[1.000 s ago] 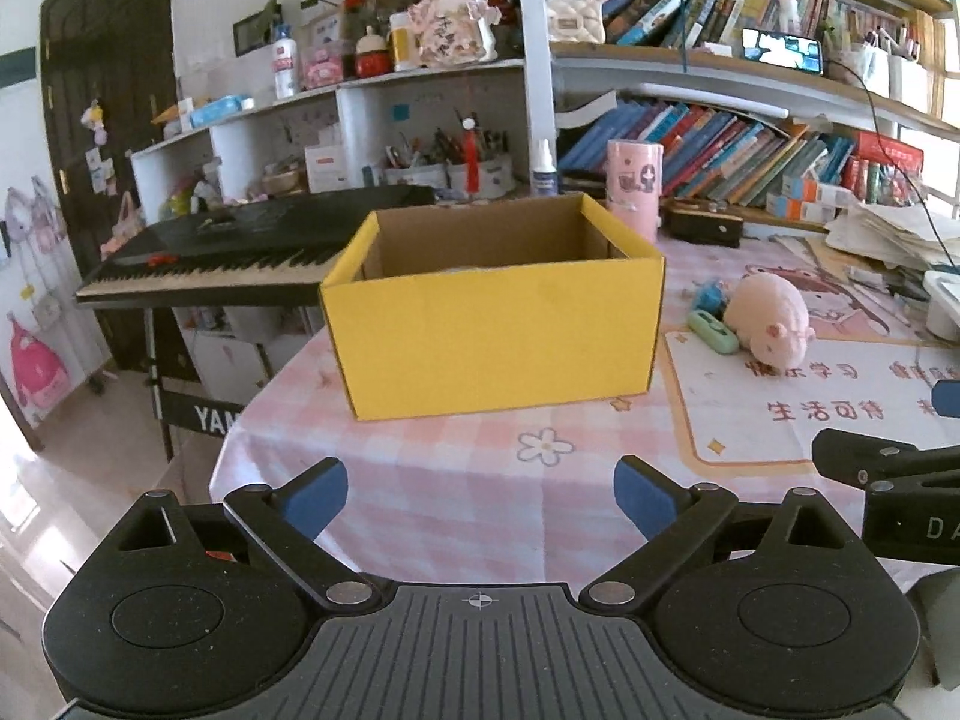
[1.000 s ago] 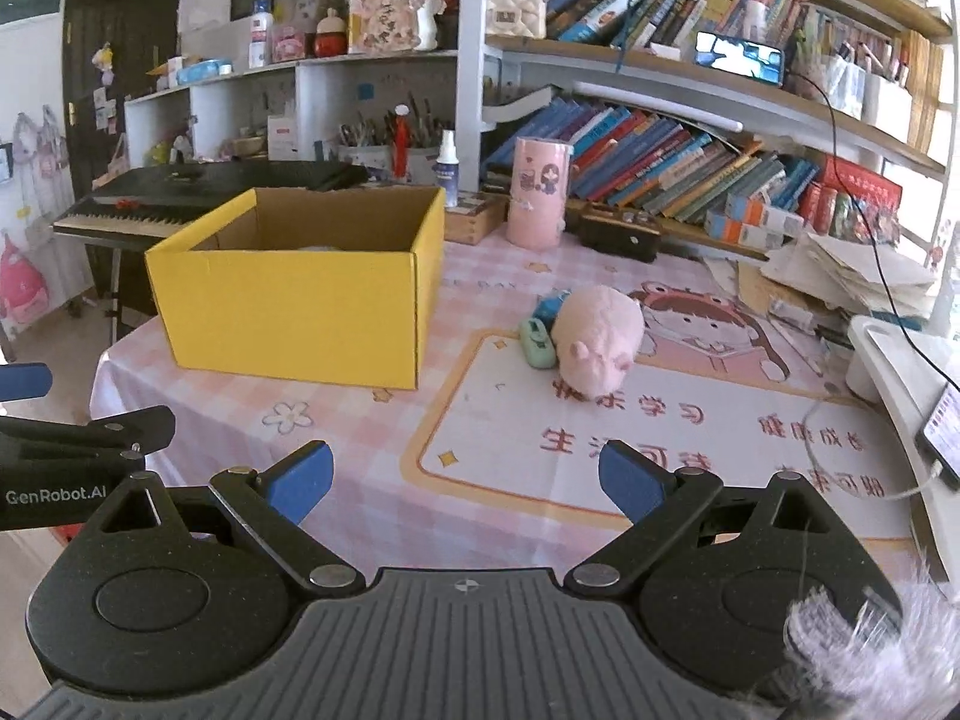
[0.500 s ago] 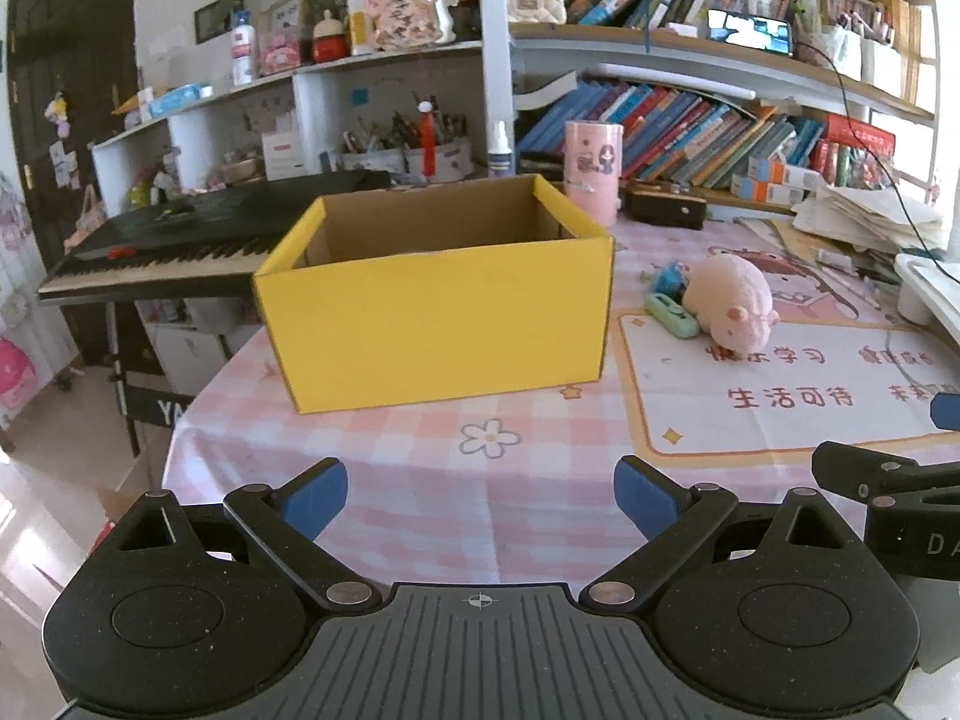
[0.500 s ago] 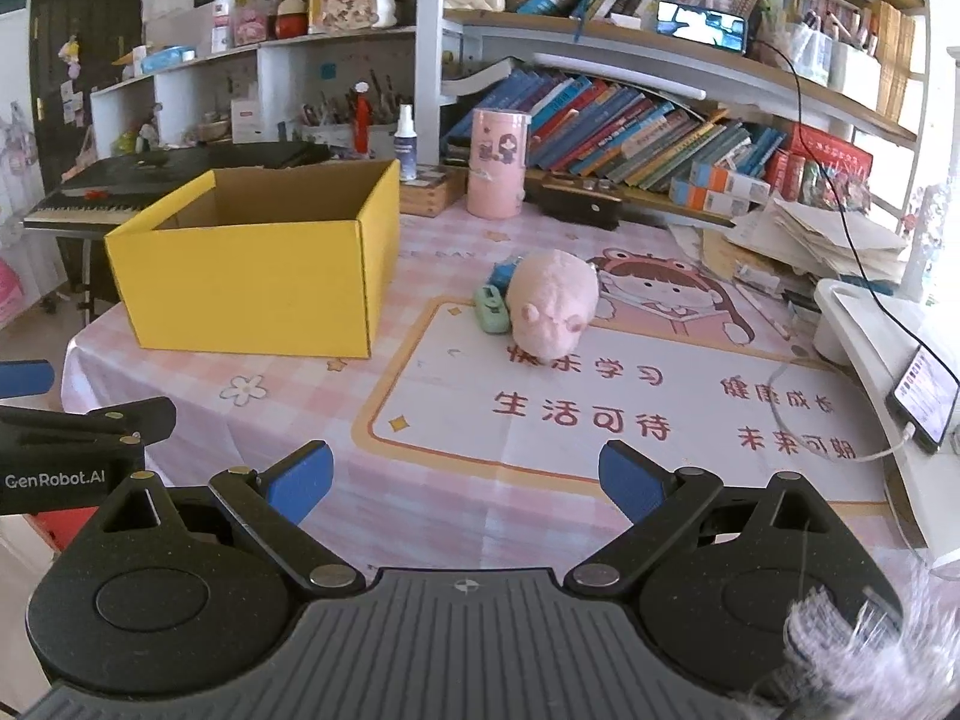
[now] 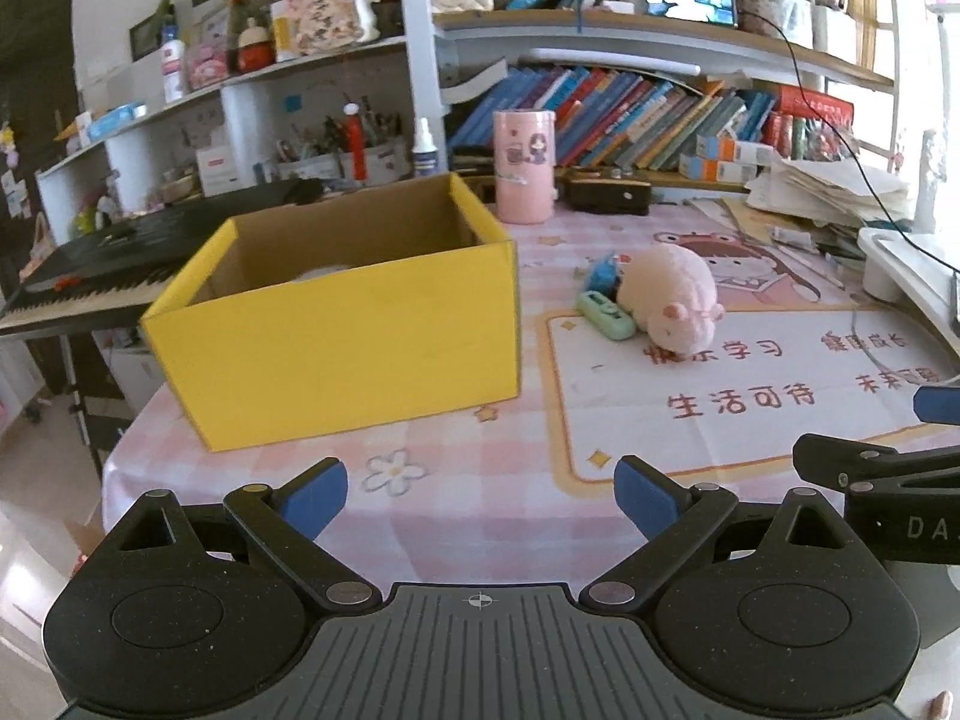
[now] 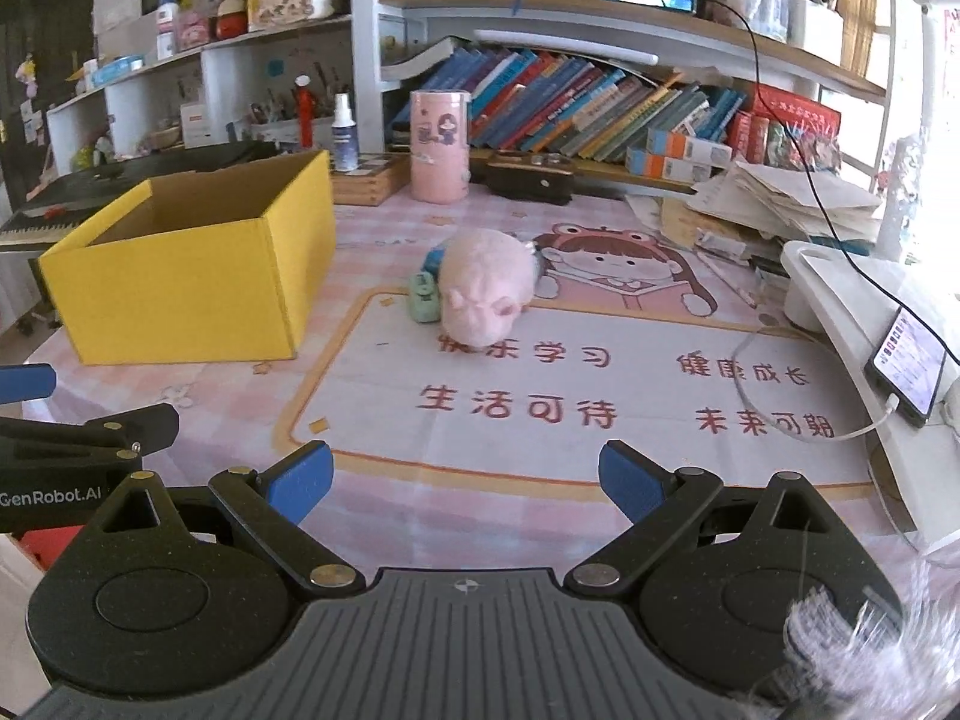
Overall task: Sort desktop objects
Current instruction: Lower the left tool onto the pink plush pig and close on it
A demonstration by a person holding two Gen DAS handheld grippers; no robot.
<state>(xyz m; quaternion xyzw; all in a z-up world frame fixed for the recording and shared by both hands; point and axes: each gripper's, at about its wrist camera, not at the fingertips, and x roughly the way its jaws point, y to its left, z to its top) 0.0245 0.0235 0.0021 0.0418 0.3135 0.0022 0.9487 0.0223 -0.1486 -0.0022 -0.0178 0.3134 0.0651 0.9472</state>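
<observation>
A yellow cardboard box (image 5: 354, 348) (image 6: 198, 294) stands open on the pink checked tablecloth, with something pale inside. A pink plush pig (image 5: 672, 294) (image 6: 486, 282) lies on the printed mat, with a small green object (image 5: 606, 315) (image 6: 423, 300) and a blue object (image 5: 600, 276) beside it. My left gripper (image 5: 480, 495) is open and empty near the table's front edge, before the box. My right gripper (image 6: 465, 483) is open and empty over the mat, short of the pig.
A pink cylinder tin (image 5: 523, 165) (image 6: 439, 147) and a dark case (image 6: 528, 177) stand at the back. Bookshelves rise behind. A keyboard piano (image 5: 120, 264) is left of the table. A white stand with a phone (image 6: 909, 360) and cable is at right.
Both grippers have swung right and moved closer to the table; the box and pig appear larger and shifted left. Both grippers stay open and empty.
</observation>
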